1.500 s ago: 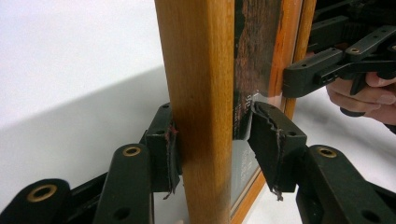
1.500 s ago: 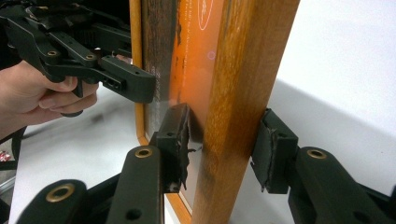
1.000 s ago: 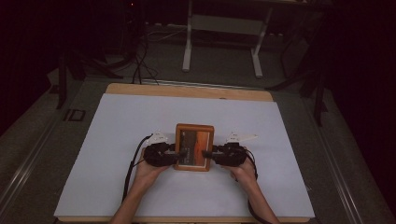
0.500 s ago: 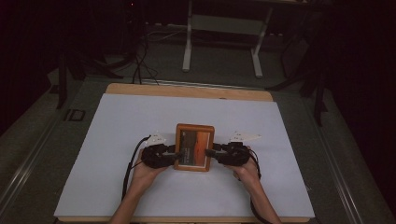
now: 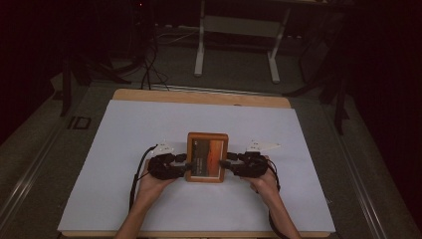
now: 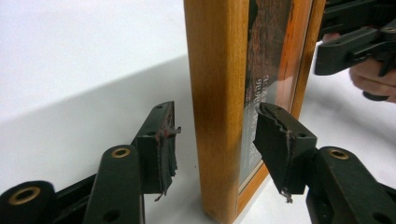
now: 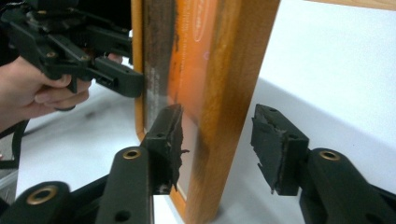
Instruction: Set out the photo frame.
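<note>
A wooden picture frame (image 5: 207, 157) with an orange and dark picture lies face up at the middle of the white table (image 5: 114, 149). My left gripper (image 5: 185, 160) straddles its left edge. In the left gripper view the wooden rail (image 6: 215, 93) stands between the jaws; the left gripper (image 6: 217, 126) has just been opening and one pad (image 6: 161, 140) stands clear of the wood. My right gripper (image 5: 225, 163) straddles the right edge. Its jaws have just been opening too, around the rail (image 7: 233, 93), with the right gripper (image 7: 217, 126) showing a gap at the outer pad (image 7: 275, 144).
The white sheet covers a wooden tabletop whose far edge (image 5: 199, 97) shows bare. Behind the table, a dark floor holds cables (image 5: 149, 74) and the legs of a metal stand (image 5: 236, 50). Each gripper's cable trails back along the person's forearm.
The right gripper has shifted slightly outward from the frame. The frame and the left gripper stand where they were.
</note>
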The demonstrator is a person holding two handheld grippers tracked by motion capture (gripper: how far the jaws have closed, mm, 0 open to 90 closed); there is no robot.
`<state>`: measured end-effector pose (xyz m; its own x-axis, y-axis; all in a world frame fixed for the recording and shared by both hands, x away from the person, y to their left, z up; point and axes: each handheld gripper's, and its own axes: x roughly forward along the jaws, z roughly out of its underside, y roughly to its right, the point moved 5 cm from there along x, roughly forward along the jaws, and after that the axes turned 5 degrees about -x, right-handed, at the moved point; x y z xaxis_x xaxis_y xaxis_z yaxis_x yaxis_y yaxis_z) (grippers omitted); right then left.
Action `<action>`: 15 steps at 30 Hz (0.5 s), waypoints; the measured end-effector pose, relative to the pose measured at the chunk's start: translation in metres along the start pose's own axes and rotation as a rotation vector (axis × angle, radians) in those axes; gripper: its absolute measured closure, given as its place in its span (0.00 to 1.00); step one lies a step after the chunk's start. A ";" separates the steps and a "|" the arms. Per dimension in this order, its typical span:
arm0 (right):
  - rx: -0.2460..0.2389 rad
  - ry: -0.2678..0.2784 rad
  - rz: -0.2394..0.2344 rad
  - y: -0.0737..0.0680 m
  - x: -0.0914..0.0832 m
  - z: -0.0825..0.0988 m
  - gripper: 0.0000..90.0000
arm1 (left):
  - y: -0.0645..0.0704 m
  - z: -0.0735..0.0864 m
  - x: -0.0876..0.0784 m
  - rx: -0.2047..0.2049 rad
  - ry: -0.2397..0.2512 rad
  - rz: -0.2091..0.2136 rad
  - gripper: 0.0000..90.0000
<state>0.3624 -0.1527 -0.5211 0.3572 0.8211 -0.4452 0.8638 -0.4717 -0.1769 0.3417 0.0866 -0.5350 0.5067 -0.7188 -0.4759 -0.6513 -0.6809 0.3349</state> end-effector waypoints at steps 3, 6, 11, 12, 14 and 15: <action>-0.017 -0.018 0.013 -0.002 -0.007 0.001 0.55 | 0.000 -0.001 -0.005 -0.002 0.007 -0.005 0.52; -0.017 -0.018 0.018 -0.002 -0.011 0.001 0.55 | -0.001 -0.002 -0.011 0.004 0.017 -0.014 0.52; -0.007 -0.001 0.030 0.001 -0.020 -0.001 0.54 | -0.004 -0.003 -0.021 -0.002 0.029 -0.044 0.52; -0.007 0.003 0.032 0.002 -0.022 -0.002 0.54 | -0.005 -0.003 -0.024 -0.004 0.030 -0.054 0.52; -0.002 0.007 0.040 0.003 -0.026 -0.003 0.53 | -0.007 -0.003 -0.029 -0.010 0.034 -0.077 0.52; 0.001 0.011 0.046 0.004 -0.028 -0.003 0.53 | -0.008 -0.003 -0.031 -0.008 0.034 -0.086 0.52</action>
<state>0.3571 -0.1771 -0.5067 0.4000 0.8021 -0.4434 0.8462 -0.5091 -0.1575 0.3332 0.1143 -0.5204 0.5796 -0.6618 -0.4754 -0.5999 -0.7414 0.3007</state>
